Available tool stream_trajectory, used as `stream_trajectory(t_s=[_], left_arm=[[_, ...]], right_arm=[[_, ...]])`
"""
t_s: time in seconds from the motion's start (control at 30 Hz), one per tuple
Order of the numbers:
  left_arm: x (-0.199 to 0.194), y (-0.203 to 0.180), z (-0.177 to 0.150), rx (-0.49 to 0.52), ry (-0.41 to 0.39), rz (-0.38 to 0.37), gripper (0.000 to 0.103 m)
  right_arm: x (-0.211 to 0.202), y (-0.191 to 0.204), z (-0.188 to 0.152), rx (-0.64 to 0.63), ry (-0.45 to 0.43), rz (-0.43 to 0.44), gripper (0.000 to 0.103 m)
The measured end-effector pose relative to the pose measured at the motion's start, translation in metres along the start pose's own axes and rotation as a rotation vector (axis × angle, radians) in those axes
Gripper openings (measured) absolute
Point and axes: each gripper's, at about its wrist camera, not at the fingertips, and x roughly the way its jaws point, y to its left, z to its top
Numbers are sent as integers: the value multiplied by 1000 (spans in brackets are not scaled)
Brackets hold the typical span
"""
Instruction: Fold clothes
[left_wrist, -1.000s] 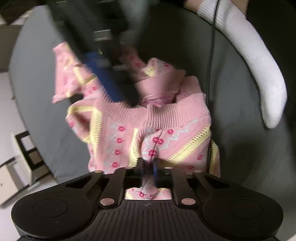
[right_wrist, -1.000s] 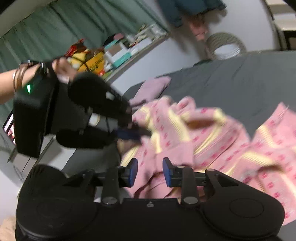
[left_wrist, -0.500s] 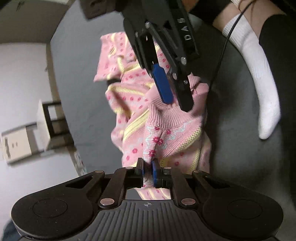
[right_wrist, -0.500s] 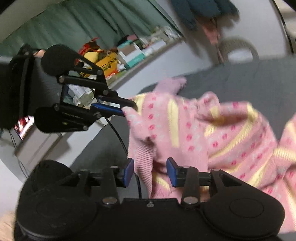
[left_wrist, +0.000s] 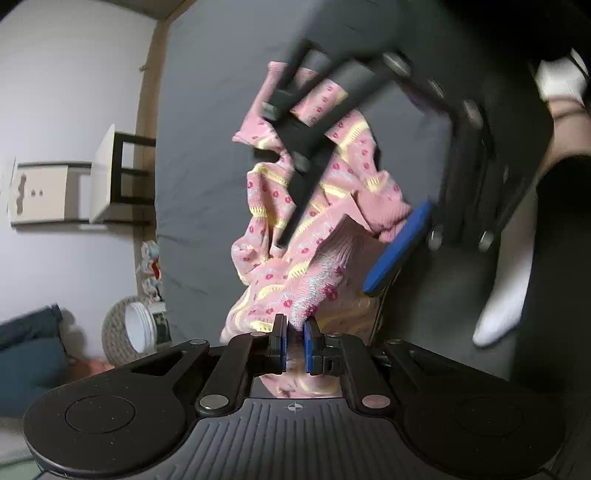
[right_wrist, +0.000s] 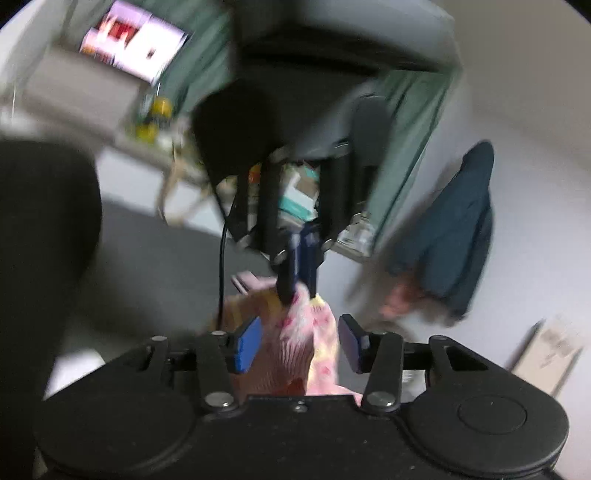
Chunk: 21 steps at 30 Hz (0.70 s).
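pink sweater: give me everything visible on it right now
The pink sweater is a knit with small red flower dots, yellow openwork stripes and pale blue zigzag bands, plus a ribbed pink edge. It hangs bunched and twisted above the grey bed sheet, not laid flat. The left gripper is shut on a fold of it. The right gripper is open, with fabric between its blue pads; contact there is unclear. A black cable runs beside it.

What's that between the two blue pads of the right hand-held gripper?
In the right wrist view, the pink sweater hangs between the open right hand-held gripper pads.
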Motion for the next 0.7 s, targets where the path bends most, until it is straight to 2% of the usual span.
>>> stream_trajectory(t_s=[0.1, 0.2, 0.27, 0.33, 0.5, 0.57, 0.7], left_arm=[[6, 7, 5, -39, 14, -6, 8], [11, 14, 9, -59, 11, -22, 8], [13, 14, 10, -50, 11, -30, 8], [15, 12, 11, -36, 18, -37, 8], [14, 6, 9, -15, 22, -53, 9], [17, 0, 9, 40, 20, -50, 9], [22, -21, 10, 200, 14, 19, 11]], right_arm=[[7, 14, 0, -104, 36, -50, 34], [13, 20, 0, -146, 55, -78, 31], [17, 20, 1, -129, 73, -89, 24], [20, 16, 1, -98, 95, -98, 8], [26, 7, 2, -29, 109, -49, 7], [23, 5, 1, -4, 111, -26, 7], [22, 2, -1, 19, 119, -6, 7]])
